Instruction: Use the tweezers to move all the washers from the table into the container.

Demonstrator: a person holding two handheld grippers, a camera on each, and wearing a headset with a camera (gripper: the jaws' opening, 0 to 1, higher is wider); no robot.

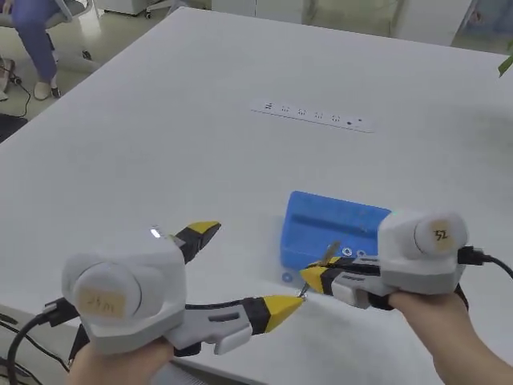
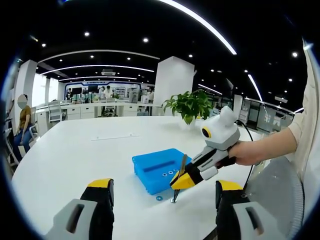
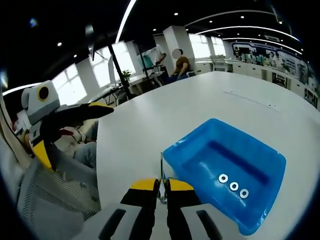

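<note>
- Your right gripper (image 3: pixel 162 186): jaws pressed together, pinching the tweezers (image 3: pixel 161 167), which stand up past the yellow tips.
- Your left gripper (image 1: pixel 240 269): jaws spread wide with nothing between them, held off to the side of the right one.
- The right gripper view gives the count: three washers (image 3: pixel 234 186) in a row on the floor of the blue container (image 3: pixel 190 160), ahead and to the right of the tweezers.
- The left gripper view gives the side-on line. The tweezers point down at the table (image 2: pixel 75 160), with one loose washer (image 2: pixel 159 198) just beside their tip, by the container's near wall. The tip looks close to the surface, but contact can't be told.
- Head view, edges: the container's near corner sits just beside the tweezers, and the table's near edge runs under your left gripper.
- Room: a wide bare top lies beyond the container, out to a power strip (image 1: pixel 313 115).
</note>
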